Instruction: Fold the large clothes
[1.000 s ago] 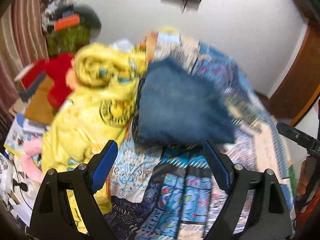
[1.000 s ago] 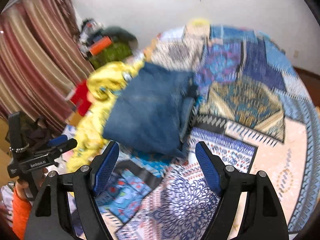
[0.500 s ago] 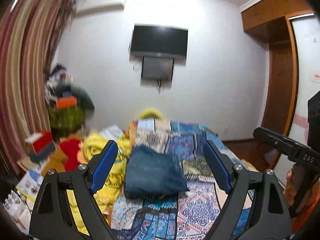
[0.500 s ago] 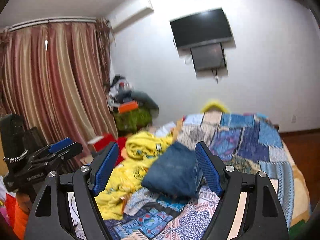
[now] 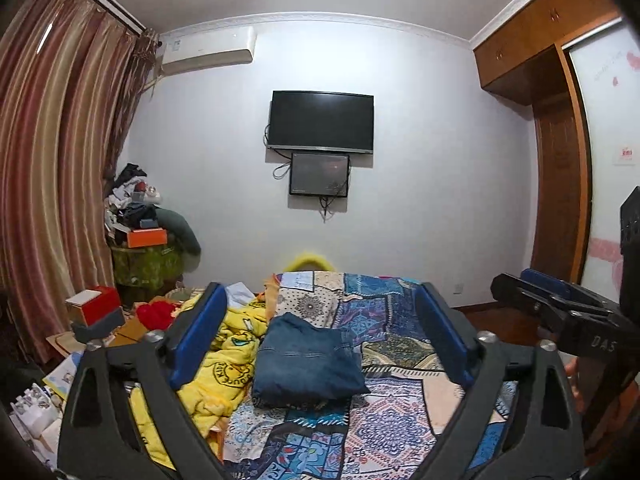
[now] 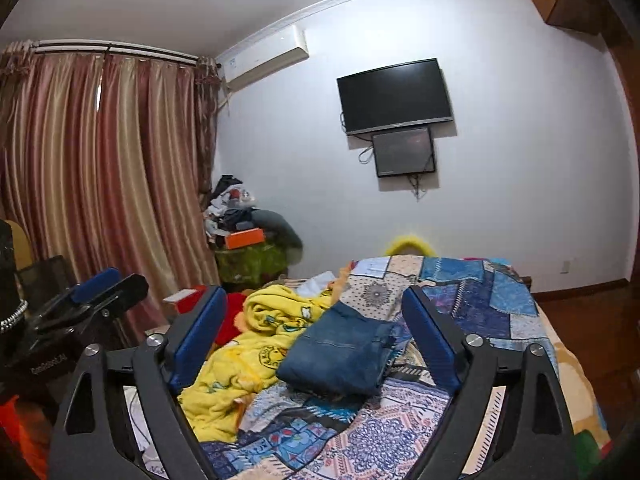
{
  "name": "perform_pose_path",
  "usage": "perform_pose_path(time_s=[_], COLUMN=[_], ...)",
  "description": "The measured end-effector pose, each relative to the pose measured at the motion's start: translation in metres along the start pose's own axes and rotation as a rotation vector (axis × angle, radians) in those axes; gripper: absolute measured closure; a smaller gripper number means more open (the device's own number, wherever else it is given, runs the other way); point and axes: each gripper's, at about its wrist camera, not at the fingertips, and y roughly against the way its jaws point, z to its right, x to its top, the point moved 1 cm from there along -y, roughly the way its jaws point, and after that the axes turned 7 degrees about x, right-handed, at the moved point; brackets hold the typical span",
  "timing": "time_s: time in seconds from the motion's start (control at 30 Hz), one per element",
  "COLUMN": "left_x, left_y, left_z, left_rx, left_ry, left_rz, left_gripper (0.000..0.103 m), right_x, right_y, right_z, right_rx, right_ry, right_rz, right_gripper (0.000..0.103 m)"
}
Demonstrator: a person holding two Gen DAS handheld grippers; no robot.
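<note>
A folded pair of blue jeans [image 5: 308, 364] [image 6: 340, 356] lies on the patchwork bedspread [image 5: 384, 424] [image 6: 384, 440], well ahead of both grippers. My left gripper [image 5: 322, 332] points level over the near end of the bed. Its jaws are opening wide and hold nothing. The right gripper [image 6: 314, 332] is held alongside, its jaws also opening with nothing between them. Each gripper shows at the edge of the other's view, the right gripper [image 5: 560, 308] at right and the left gripper [image 6: 92, 296] at left. A crumpled yellow blanket [image 5: 224, 364] [image 6: 256, 356] lies left of the jeans.
Striped curtains [image 6: 100, 184] hang at the left. A cluttered stand with an orange box [image 5: 146, 236] fills the far left corner. A red and grey box [image 5: 96, 312] and papers sit left of the bed. A TV [image 5: 320, 120] hangs on the far wall. A wooden wardrobe [image 5: 560, 152] stands at right.
Both grippers have pulled back from the jeans, risen and tilted up to level, so the room and far wall now show. Both pairs of jaws have spread wider.
</note>
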Motion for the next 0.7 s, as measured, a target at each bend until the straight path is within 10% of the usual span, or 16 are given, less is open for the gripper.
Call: perform_pose_path(time_s=[0.7], left_x=[-0.012], left_y=[-0.007], left_z=[-0.004], left_rx=[0.013], left_ry=[0.044], left_rz=[-0.053], left_gripper=[0.001], right_x=[-0.006], right_y=[0.011], right_z=[0.004], right_rx=[-0.073], right_ry=[-0.004], right_rz=[-0.014], right_gripper=[0.0])
